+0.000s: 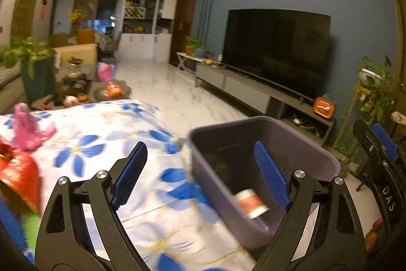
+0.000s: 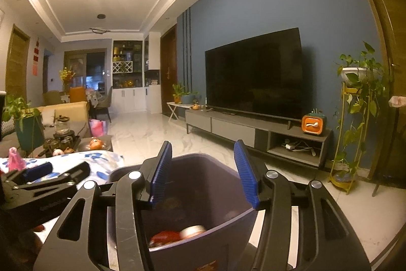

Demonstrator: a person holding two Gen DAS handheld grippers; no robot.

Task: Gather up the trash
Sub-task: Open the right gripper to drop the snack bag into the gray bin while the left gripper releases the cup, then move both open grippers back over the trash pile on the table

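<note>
A grey plastic bin [image 1: 266, 144] stands on the pale marble floor [image 1: 177, 98] just beside the edge of a surface covered by a white cloth with blue flowers [image 1: 101, 144]. Inside the bin lies a small cylindrical container with an orange-brown label and white ends [image 1: 251, 203], blurred in the left wrist view; in the right wrist view it [image 2: 194, 230] lies next to something red [image 2: 165, 236] at the bottom of the bin [image 2: 228, 220]. The left gripper [image 1: 200, 169] stands with its blue-padded jaws spread wide and nothing between them, one finger over the cloth and the other in front of the bin's opening. The right gripper [image 2: 203, 169] hangs above the bin with its jaws apart and nothing clamped between the pads. On the cloth, to the left, lie a crumpled pink wrapper [image 1: 28, 128] and a red packet [image 1: 20, 174] at the picture's edge. Beyond them a low table [image 2: 83, 144] holds a tea set and an orange ornament. Farther off, a large dark television [image 2: 253, 78] sits on a grey cabinet [image 2: 253, 128] against a blue wall, with an orange clock [image 2: 312, 126] at the cabinet's end and a trailing plant on a yellow stand [image 2: 355, 98] beside it.
</note>
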